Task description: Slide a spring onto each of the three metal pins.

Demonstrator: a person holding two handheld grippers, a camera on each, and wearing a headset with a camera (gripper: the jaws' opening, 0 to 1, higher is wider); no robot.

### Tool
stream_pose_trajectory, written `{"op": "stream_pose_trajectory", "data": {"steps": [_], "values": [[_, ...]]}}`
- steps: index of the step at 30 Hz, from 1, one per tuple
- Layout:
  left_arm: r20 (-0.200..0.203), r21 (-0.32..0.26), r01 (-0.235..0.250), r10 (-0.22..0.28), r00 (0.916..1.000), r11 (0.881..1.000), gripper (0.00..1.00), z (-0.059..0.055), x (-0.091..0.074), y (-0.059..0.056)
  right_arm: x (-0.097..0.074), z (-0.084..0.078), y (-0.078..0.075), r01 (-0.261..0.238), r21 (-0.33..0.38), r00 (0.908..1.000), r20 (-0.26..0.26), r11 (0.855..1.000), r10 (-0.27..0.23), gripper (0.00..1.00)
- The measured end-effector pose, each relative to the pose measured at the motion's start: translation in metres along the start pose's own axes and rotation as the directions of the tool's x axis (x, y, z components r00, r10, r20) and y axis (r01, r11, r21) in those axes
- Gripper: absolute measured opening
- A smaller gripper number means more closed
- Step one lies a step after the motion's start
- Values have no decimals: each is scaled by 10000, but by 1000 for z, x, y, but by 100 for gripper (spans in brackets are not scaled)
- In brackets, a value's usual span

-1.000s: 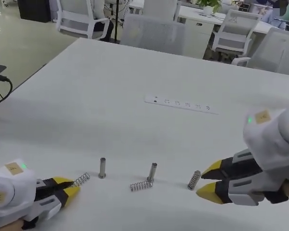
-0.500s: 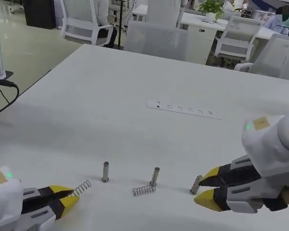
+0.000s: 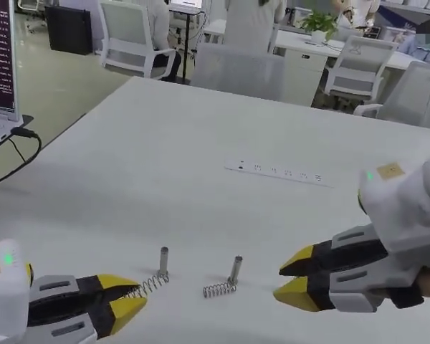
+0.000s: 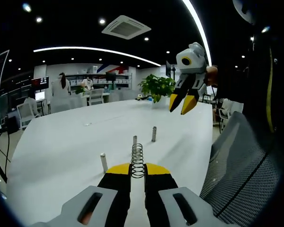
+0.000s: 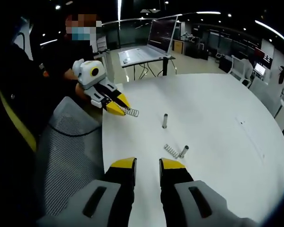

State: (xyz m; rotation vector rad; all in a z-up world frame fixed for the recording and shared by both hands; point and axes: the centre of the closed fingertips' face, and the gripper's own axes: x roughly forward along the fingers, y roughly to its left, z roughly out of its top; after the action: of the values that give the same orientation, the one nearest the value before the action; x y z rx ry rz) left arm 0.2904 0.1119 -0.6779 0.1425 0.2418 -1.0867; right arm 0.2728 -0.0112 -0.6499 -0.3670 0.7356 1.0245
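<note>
Spring [image 3: 149, 285] gripped by one end in my left tool [image 3: 135, 295], its free end reaching to the nearest metal pin [image 3: 163, 261]. A second spring [image 3: 218, 289] lies against the middle pin [image 3: 236, 269]. My right tool [image 3: 279, 282] hovers beside them, low and level, jaws parted and empty. The white table [image 3: 201, 158] carries a power strip [image 3: 278, 173]. Office chairs [image 3: 129, 36] stand beyond; the laptop screen's [image 3: 0, 57] text is unreadable.
</note>
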Motion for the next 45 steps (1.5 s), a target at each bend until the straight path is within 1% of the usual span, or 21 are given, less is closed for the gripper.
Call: {"op": "stream_pose_trajectory", "data": {"steps": [4, 5, 6, 8, 10, 11, 12, 15, 17, 18, 20, 21, 24, 26, 29, 31, 34, 40, 45], "values": [[177, 388, 507, -514, 9985, 9980, 3, 15, 3, -16, 2, 11, 9, -383, -95, 9989, 264, 9992, 385, 17], [202, 430, 565, -574, 9981, 9975, 3, 17, 3, -18, 3, 14, 11, -442, -128, 9985, 313, 9989, 446, 17], [277, 526, 756, -771, 9966, 9958, 3, 22, 4, -23, 4, 17, 14, -543, -168, 9977, 395, 9984, 549, 17], [375, 692, 972, -999, 9943, 9929, 3, 28, 5, -31, 5, 23, 19, -786, -183, 9952, 575, 9967, 796, 17], [419, 845, 1235, -1273, 9910, 9887, 3, 33, 6, -38, 7, 28, 24, -967, -249, 9929, 671, 9950, 982, 17], [446, 891, 1298, -1341, 9900, 9875, 3, 34, 6, -40, 7, 29, 26, -1035, -269, 9920, 695, 9943, 1052, 18], [466, 973, 1437, -1488, 9878, 9848, 3, 36, 7, -44, 8, 31, 30, -1189, -300, 9899, 738, 9925, 1208, 18], [517, 1082, 1617, -1680, 9844, 9809, 3, 38, 7, -49, 11, 33, 38, -1482, -448, 9856, 752, 9879, 1513, 18], [529, 1143, 1833, -1903, 9803, 9764, 3, 39, 8, -54, 14, 34, 44, -1718, -493, 9815, 770, 9839, 1752, 18], [517, 1183, 1870, -1941, 9796, 9752, 3, 39, 8, -55, 16, 35, 47, -1866, -502, 9785, 803, 9812, 1902, 18], [505, 1227, 1988, -2061, 9772, 9723, 3, 40, 8, -57, 18, 35, 52, -2047, -644, 9749, 761, 9767, 2093, 17], [534, 1239, 2006, -2084, 9766, 9718, 3, 41, 8, -57, 19, 36, 54, -2097, -605, 9739, 757, 9759, 2140, 17], [605, 1299, 2148, -2239, 9727, 9680, 3, 43, 9, -61, 22, 33, 56, -2119, -725, 9744, 613, 9746, 2164, 16], [639, 1302, 2194, -2291, 9713, 9669, 3, 44, 9, -63, 24, 31, 58, -2207, -762, 9729, 529, 9724, 2249, 15], [649, 1339, 2257, -2358, 9696, 9649, 3, 46, 10, -65, 24, 30, 61, -2306, -824, 9712, 427, 9696, 2346, 12], [662, 1373, 2327, -2433, 9677, 9628, 3, 47, 10, -67, 25, 30, 60, -2281, -883, 9720, 377, 9696, 2320, 10], [615, 1387, 2338, -2440, 9678, 9623, 3, 45, 10, -66, 22, 33, 59, -2171, -930, 9742, 415, 9717, 2217, 7], [559, 1413, 2294, -2391, 9694, 9630, 2, 43, 12, -65, 18, 40, 62, -2124, -1176, 9747, 446, 9701, 2189, 7], [482, 1428, 2262, -2351, 9708, 9636, 2, 42, 12, -64, 16, 48, 68, -2121, -1479, 9743, 445, 9660, 2207, 7]]}}
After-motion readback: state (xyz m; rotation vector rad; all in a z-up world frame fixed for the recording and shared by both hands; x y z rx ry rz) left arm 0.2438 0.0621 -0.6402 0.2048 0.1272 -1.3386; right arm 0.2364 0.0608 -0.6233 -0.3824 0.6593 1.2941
